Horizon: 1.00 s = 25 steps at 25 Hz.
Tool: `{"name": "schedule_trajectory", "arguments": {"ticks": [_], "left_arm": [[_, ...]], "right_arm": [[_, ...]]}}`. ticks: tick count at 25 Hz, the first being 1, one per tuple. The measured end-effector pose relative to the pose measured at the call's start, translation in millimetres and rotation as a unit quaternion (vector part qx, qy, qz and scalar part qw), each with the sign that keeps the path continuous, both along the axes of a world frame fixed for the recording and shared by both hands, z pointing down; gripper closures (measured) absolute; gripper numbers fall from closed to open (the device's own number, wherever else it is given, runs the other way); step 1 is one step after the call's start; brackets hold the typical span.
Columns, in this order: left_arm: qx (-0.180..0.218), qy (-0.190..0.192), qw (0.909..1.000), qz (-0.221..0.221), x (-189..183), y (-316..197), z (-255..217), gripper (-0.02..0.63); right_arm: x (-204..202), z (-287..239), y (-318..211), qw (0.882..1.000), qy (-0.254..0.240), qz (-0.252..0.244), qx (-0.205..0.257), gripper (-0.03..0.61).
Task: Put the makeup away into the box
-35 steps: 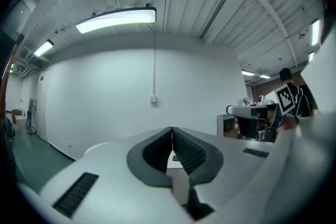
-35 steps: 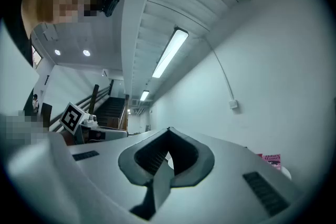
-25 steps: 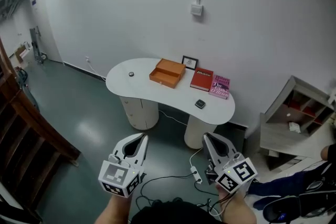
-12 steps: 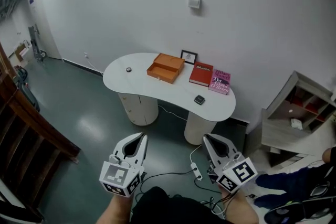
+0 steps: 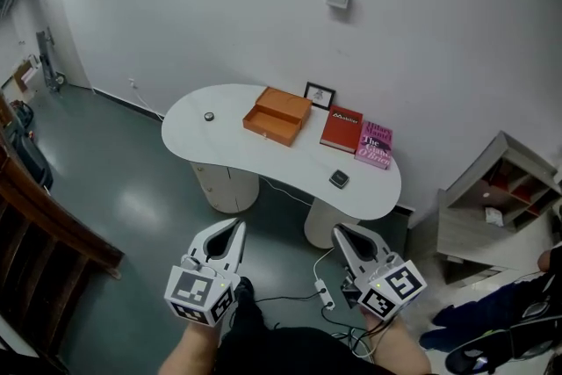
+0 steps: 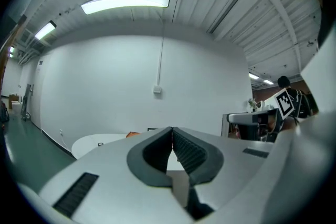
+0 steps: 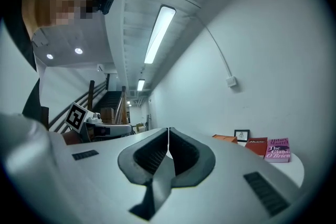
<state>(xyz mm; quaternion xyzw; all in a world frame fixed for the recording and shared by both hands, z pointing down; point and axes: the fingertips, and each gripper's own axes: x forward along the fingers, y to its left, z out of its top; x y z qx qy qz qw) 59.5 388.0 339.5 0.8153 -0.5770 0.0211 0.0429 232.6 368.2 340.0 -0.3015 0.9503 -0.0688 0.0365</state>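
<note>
An open orange box [image 5: 279,116] lies on a white kidney-shaped table [image 5: 263,158] against the far wall. A small round dark item [image 5: 209,116] rests near the table's left end. A small dark square item [image 5: 339,180] sits near the front right edge. My left gripper [image 5: 237,227] and right gripper [image 5: 337,232] are held low, well short of the table, both shut with nothing between the jaws. In the left gripper view the shut gripper [image 6: 171,129] hides most of the table [image 6: 94,141]. The right gripper view shows the shut gripper [image 7: 168,130] with the orange box [image 7: 224,138] to its right.
A red book [image 5: 341,128], a pink book [image 5: 373,144] and a small framed picture [image 5: 319,95] lie beside the box. A grey shelf unit [image 5: 492,211] stands at the right. Cables and a power strip [image 5: 326,296] lie on the green floor. A wooden stair rail [image 5: 48,206] is at left.
Both grippers and the head camera have moved toward the table. The table now sits slightly lower and more to the left in the head view. Both grippers stay shut.
</note>
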Motion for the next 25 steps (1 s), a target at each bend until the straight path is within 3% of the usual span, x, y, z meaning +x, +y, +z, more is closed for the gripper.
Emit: {"name": "schedule_trajectory", "arguments": {"ticks": [8, 17, 21, 25], "left_arm": [[-0.001, -0.003, 0.9999, 0.015, -88, -110, -8, 0.600], [-0.019, 0.003, 0.9998, 0.009, -186, -178, 4, 0.600], [-0.039, 0.010, 0.9992, 0.007, -201, -201, 18, 0.600], [-0.049, 0.009, 0.9986, 0.016, -203, -237, 27, 0.600]], "right_arm": [[-84, 2, -108, 0.999, -0.014, 0.013, -0.038, 0.543], [-182, 19, -190, 0.998, 0.016, 0.011, -0.057, 0.543], [-203, 25, -212, 0.997, 0.019, -0.005, -0.070, 0.543], [-199, 33, -249, 0.997, 0.016, 0.012, -0.081, 0.543]]}}
